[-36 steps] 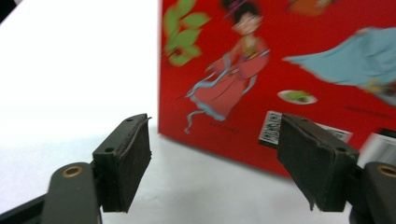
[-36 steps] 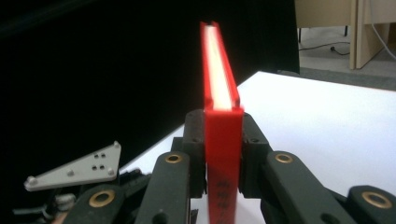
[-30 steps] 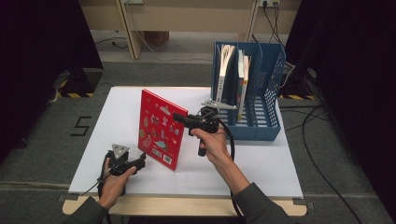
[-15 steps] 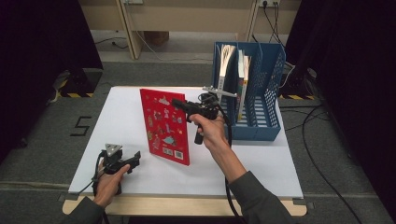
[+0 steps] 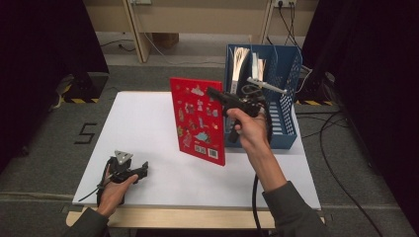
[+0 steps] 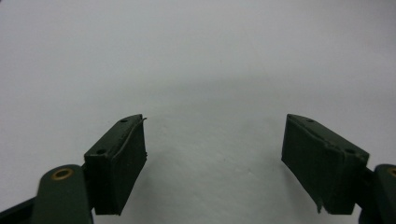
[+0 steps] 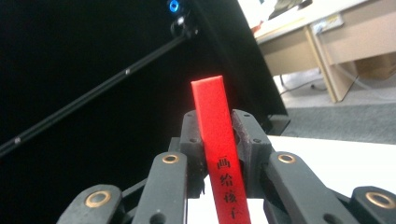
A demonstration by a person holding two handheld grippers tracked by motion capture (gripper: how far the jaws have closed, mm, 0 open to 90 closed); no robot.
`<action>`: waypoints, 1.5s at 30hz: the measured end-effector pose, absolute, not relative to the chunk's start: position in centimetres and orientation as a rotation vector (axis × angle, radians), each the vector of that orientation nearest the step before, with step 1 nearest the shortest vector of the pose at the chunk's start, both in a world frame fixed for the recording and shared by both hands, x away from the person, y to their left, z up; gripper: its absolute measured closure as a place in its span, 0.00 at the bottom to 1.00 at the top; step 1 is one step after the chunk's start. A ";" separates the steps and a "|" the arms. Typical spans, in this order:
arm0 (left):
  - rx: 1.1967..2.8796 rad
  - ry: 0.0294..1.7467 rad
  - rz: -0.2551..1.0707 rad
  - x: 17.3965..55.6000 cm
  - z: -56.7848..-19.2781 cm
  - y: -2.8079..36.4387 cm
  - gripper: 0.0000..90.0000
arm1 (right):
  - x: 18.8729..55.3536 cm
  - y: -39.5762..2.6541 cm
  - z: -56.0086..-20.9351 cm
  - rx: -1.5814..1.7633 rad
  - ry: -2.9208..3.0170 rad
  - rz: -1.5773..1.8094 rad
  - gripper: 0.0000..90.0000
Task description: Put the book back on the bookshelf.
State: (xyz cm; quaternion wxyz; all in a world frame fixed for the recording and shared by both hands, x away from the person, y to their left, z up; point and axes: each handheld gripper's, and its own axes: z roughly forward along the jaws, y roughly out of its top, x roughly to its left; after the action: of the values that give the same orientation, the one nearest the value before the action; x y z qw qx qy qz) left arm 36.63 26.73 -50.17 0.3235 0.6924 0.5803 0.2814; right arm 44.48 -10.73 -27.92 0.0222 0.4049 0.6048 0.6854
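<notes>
2 grippers show in the high view. The right gripper (image 5: 213,92), held up above the white table (image 5: 148,118), has its jaws clamped on the upper right edge of a red book (image 5: 198,120), which hangs upright and slightly tilted in the air over the middle of the table, its illustrated cover facing the camera. Just behind and to the right of the book stands a blue file basket (image 5: 285,106) at the table's far right, with a few thin books or papers standing in it. The left gripper (image 5: 141,169) rests low near the table's front left corner, well apart from the book.

From the left gripper view, the 2 black jaws stand wide apart over bare white table (image 6: 196,60), with nothing between them; they have just been opening a little further.

From the right gripper view, the jaws press from both sides on the book's red spine (image 7: 215,135), which rises upright between them and carries black printed characters. Behind it lie a dark curtain (image 7: 84,70) and a strip of the white table.
</notes>
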 end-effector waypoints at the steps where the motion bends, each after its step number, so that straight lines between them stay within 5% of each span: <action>1: 1.821 1.524 0.738 36.6 -50.2 26.7 0.23 | 44.4 -11.3 -27.6 1.249 1.852 2.124 0.84; 28: 1.819 1.548 0.710 36.9 -50.2 26.9 0.22 | 40.3 -29.7 -23.8 1.416 1.360 2.014 0.84; 45: 1.817 1.553 0.706 36.9 -50.3 26.9 0.21 | 45.3 -35.2 -22.4 1.541 1.111 1.940 0.83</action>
State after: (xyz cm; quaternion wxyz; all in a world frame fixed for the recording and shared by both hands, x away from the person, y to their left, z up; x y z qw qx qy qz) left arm 36.92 26.90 -50.26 0.3190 0.6910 0.5905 0.2685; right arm 45.34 -35.17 -22.37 0.2114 0.5546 0.3998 0.6984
